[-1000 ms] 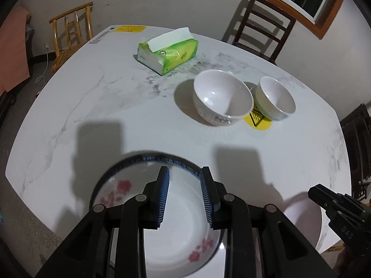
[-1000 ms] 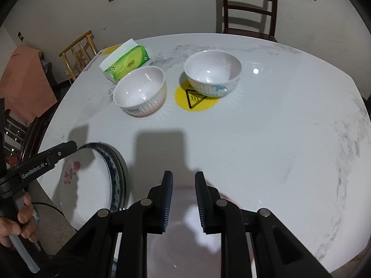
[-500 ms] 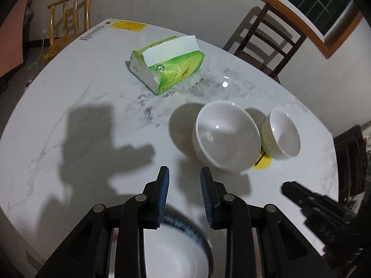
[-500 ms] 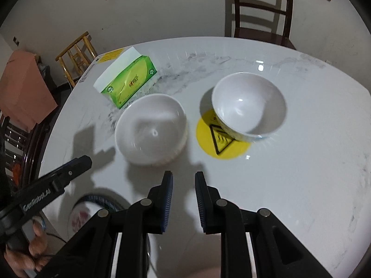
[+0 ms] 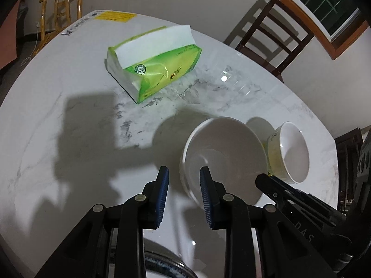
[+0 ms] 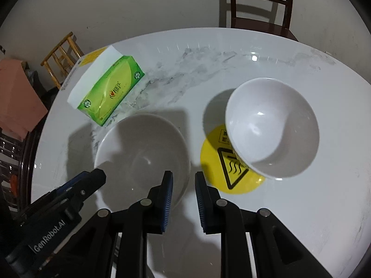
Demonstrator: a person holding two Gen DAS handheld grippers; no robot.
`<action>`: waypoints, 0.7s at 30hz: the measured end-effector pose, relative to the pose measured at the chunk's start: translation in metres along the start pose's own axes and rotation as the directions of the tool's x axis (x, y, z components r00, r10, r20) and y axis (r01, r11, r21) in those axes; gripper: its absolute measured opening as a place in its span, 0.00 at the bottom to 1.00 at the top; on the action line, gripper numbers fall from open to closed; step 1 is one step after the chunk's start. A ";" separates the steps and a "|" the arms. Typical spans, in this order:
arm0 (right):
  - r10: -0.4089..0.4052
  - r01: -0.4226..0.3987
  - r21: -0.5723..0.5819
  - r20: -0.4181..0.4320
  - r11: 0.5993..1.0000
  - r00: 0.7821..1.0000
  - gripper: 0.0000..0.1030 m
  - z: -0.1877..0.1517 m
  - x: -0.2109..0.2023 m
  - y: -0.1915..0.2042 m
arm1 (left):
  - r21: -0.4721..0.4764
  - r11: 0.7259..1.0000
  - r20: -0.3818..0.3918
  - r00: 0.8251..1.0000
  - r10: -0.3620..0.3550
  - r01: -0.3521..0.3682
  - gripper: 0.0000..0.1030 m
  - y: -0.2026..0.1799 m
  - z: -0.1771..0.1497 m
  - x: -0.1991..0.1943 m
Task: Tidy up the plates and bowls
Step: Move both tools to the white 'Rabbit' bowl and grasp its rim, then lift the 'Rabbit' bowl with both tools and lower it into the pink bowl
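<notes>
1. The marble table (image 5: 58, 97) fills both views, white with grey veining, shadows of the rigs falling across its near side.
2. The green tissue box (image 5: 154, 63) lies toward the far left of the table, a white sheet standing out of its top; in the right wrist view it sits beyond the nearer bowl, close to it but apart.
3. The larger white bowl (image 6: 141, 153) stands upright and empty, just ahead of both tools. In the left wrist view its near rim sits right behind the inner blue pad; whether pad and rim touch, I cannot tell.
4. The second white bowl (image 6: 272, 127) stands to the right of the first, apart from it, its base resting on the edge of a yellow warning sticker (image 6: 215, 159) on the tabletop.
5. The left gripper (image 5: 183, 193) hangs low over the table, jaws parted at a moderate gap with nothing between them, the bare table showing through.
6. The right gripper (image 6: 183, 198) is likewise parted, narrowish, nothing held; its left finger overlaps the near-right rim of the larger bowl in the picture.
7. A blue-rimmed plate (image 5: 162, 263) peeks out at the very bottom of the left wrist view, under the left tool.
8. Small glints of lamp light dot the table.
</notes>
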State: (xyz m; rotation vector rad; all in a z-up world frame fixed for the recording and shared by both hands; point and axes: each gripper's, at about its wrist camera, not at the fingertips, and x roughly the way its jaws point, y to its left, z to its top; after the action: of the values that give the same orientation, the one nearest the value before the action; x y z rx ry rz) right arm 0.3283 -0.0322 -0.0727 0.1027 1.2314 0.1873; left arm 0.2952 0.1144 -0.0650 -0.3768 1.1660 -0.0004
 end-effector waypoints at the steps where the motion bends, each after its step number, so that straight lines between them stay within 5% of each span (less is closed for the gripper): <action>1: -0.003 0.003 0.000 -0.005 1.000 1.000 0.20 0.000 0.003 0.000 | 0.002 1.000 -0.004 1.000 0.001 -0.001 0.22 0.000 0.001 0.003; 12: 0.008 -0.007 0.022 -0.035 1.000 0.999 0.13 -0.001 0.020 -0.001 | 0.007 1.000 -0.045 0.999 -0.011 0.011 0.10 0.002 0.000 0.026; 21: 0.014 -0.012 0.034 -0.042 0.999 0.999 0.12 -0.009 0.012 -0.003 | 0.026 1.000 -0.054 0.999 0.010 -0.009 0.10 -0.002 -0.010 0.016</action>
State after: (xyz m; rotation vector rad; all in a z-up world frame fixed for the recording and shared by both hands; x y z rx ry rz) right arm 0.3242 -0.0324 -0.0874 0.1370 1.2767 0.1807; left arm 0.2934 0.1070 -0.0826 -0.3507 1.2199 -0.0173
